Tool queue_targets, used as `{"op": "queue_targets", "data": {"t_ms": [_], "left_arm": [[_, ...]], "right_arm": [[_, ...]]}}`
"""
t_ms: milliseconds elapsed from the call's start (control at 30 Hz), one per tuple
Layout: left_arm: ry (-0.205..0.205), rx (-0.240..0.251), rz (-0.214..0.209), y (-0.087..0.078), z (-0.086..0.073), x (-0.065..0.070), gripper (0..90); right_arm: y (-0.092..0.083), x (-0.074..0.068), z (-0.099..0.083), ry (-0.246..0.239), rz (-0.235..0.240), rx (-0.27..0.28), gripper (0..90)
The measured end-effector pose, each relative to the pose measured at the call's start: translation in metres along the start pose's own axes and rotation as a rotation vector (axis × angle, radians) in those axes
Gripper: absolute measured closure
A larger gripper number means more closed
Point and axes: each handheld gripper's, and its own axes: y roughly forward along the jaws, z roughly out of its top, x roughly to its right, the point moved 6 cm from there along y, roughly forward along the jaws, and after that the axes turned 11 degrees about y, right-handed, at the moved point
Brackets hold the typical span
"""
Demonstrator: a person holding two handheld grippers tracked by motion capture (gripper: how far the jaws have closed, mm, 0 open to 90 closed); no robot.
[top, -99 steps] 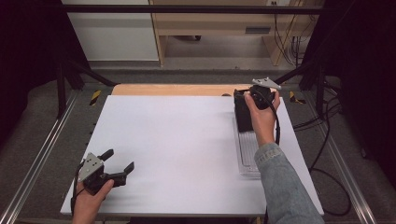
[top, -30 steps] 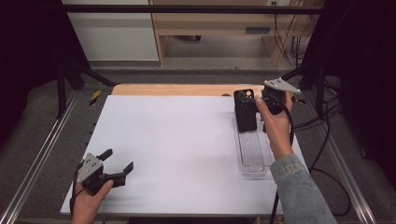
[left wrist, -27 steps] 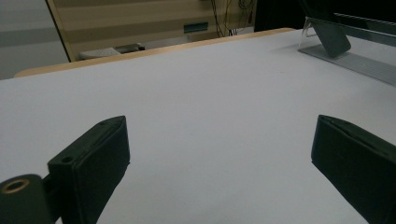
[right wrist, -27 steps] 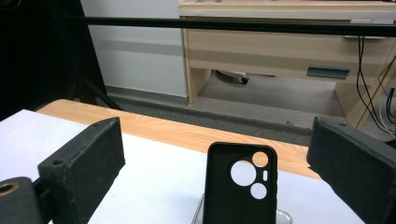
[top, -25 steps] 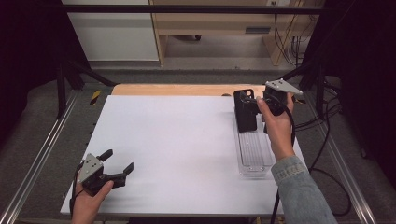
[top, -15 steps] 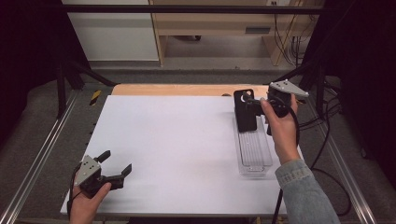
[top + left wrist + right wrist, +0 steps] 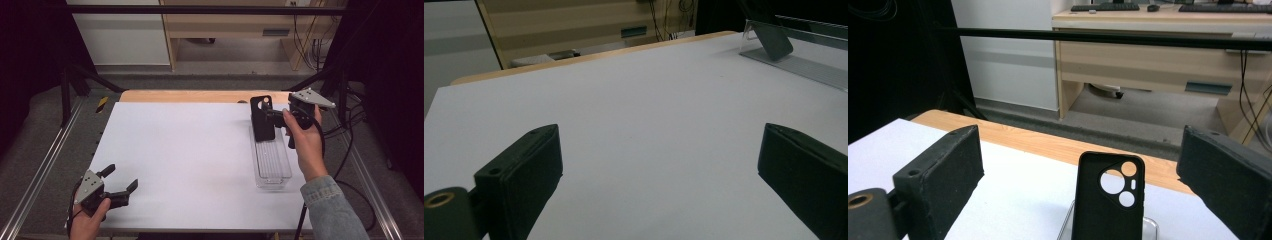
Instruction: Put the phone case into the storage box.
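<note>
We are looking at a black phone case (image 7: pixel 262 119) that is standing upright, leaning slightly, at the far end of a clear plastic tray (image 7: pixel 272 165), which is lying lengthwise on the white worktop (image 7: pixel 185 150) toward its right edge. In the right gripper view the phone case (image 7: pixel 1109 200) is showing its back with round camera cut-outs, rising out of the tray (image 7: pixel 1148 227), and beyond it we are seeing the worktop's wooden strip (image 7: pixel 1048 142) and a wooden desk (image 7: pixel 1158 55). We are holding the right tongs (image 7: pixel 280 118) just to the right of the phone case, at the level of its upper half, with the jaws standing wide apart and gripping nothing; from above we cannot tell whether a jaw tip is touching the case, while in the right gripper view (image 7: pixel 1088 190) the case is sitting between the two jaws and farther off, clear of both. The right hand (image 7: pixel 305 142) is reaching in beside the tray, its denim sleeve (image 7: pixel 332 210) near the tray's close end. We are resting the left tongs (image 7: pixel 120 185) well apart from the phone case, at the worktop's near left corner, also spread wide and empty. In the left gripper view the left tongs (image 7: pixel 659 170) are hanging low over bare worktop (image 7: pixel 639 100), with the phone case (image 7: pixel 771 40) and tray (image 7: pixel 804 65) far off at upper right.
</note>
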Motion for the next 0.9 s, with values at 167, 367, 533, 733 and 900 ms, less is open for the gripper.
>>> {"op": "queue_targets", "data": {"t_ms": [167, 367, 533, 733, 900], "left_arm": [[0.003, 0.002, 0.004, 0.0, 0.0, -0.001, 4.4], [0.008, 0.004, 0.003, 0.0, 0.0, -0.001, 4.0], [0.008, 0.007, 0.0, -0.001, 0.001, -0.001, 3.9], [0.009, 0.007, -0.001, -0.001, 0.0, -0.001, 3.7], [0.009, 0.008, -0.006, -0.001, 0.001, -0.001, 3.7]], "right_arm": [[-0.006, -0.004, -0.002, -0.028, 0.006, 0.015, 5.0], [-0.012, -0.005, -0.003, -0.035, 0.013, 0.036, 4.4], [-0.019, -0.003, -0.002, -0.038, 0.013, 0.053, 3.8], [-0.026, 0.001, -0.003, -0.041, 0.014, 0.068, 3.7], [-0.032, 0.002, -0.005, -0.052, 0.016, 0.076, 3.5]]}}
